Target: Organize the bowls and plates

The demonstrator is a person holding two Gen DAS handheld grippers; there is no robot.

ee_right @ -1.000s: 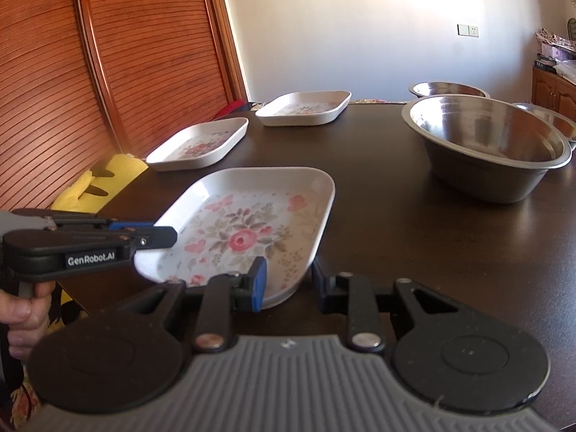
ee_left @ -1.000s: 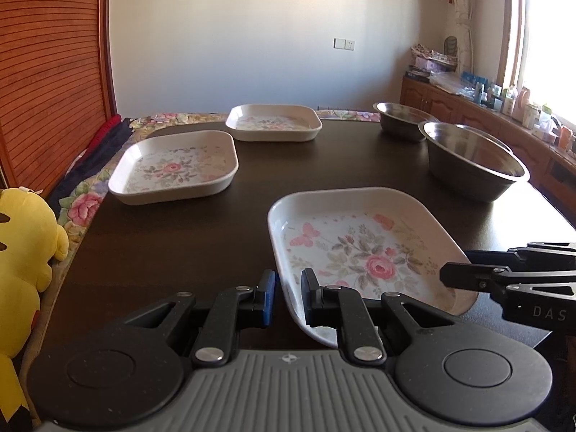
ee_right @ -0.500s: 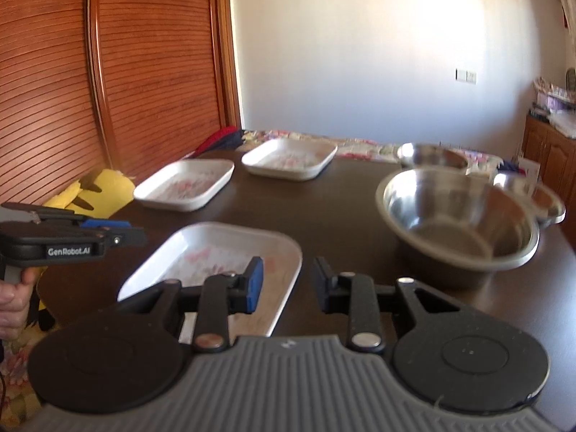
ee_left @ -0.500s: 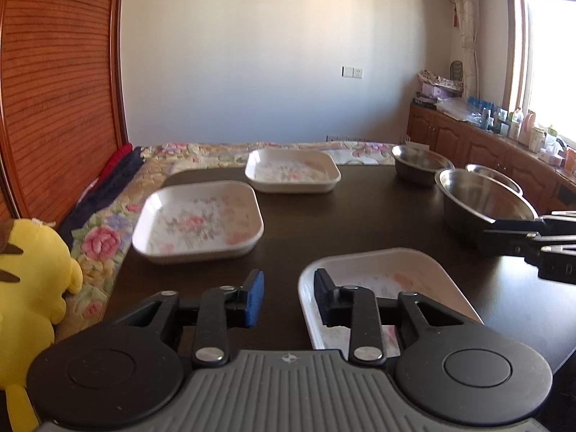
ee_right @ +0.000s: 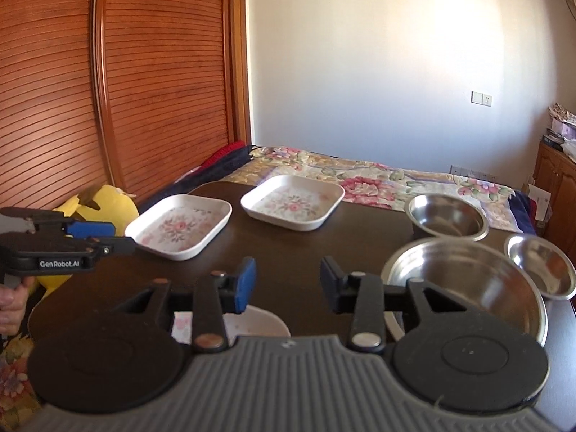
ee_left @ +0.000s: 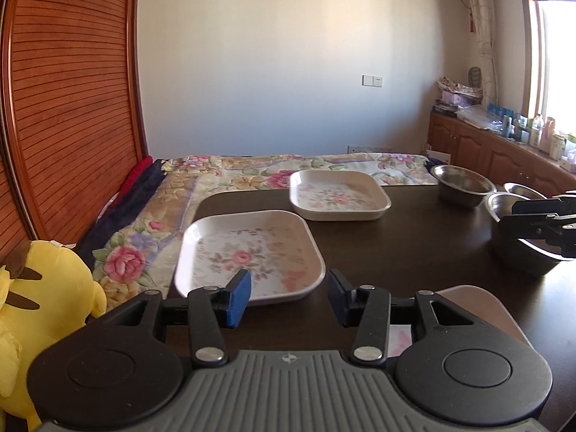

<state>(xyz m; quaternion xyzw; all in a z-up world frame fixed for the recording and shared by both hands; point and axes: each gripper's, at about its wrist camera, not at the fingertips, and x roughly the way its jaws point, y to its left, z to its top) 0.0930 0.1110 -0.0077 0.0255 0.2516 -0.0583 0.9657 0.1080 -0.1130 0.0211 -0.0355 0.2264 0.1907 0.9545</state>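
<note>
Three white floral square plates lie on the dark table [ee_left: 414, 244]. The middle plate [ee_left: 248, 252] [ee_right: 183, 226] is just beyond my left gripper [ee_left: 288, 297], which is open and empty. The far plate [ee_left: 338, 194] [ee_right: 293, 201] lies behind it. The nearest plate [ee_left: 478, 306] [ee_right: 259, 325] is mostly hidden under both grippers. My right gripper [ee_right: 288, 284] is open and empty, left of the large steel bowl [ee_right: 464, 288]. A medium steel bowl [ee_right: 446, 217] and a small steel bowl [ee_right: 541, 270] stand behind it.
A yellow plush toy [ee_left: 43, 298] sits off the table's left side. A floral bedspread [ee_left: 252, 172] lies beyond the far edge. A wooden sliding door [ee_right: 108, 90] is on the left, a cluttered wooden cabinet [ee_left: 504, 144] on the right.
Both grippers have risen and drawn back from the nearest plate, which now lies mostly under them. Their jaws have opened wider. The plates and bowls have not moved.
</note>
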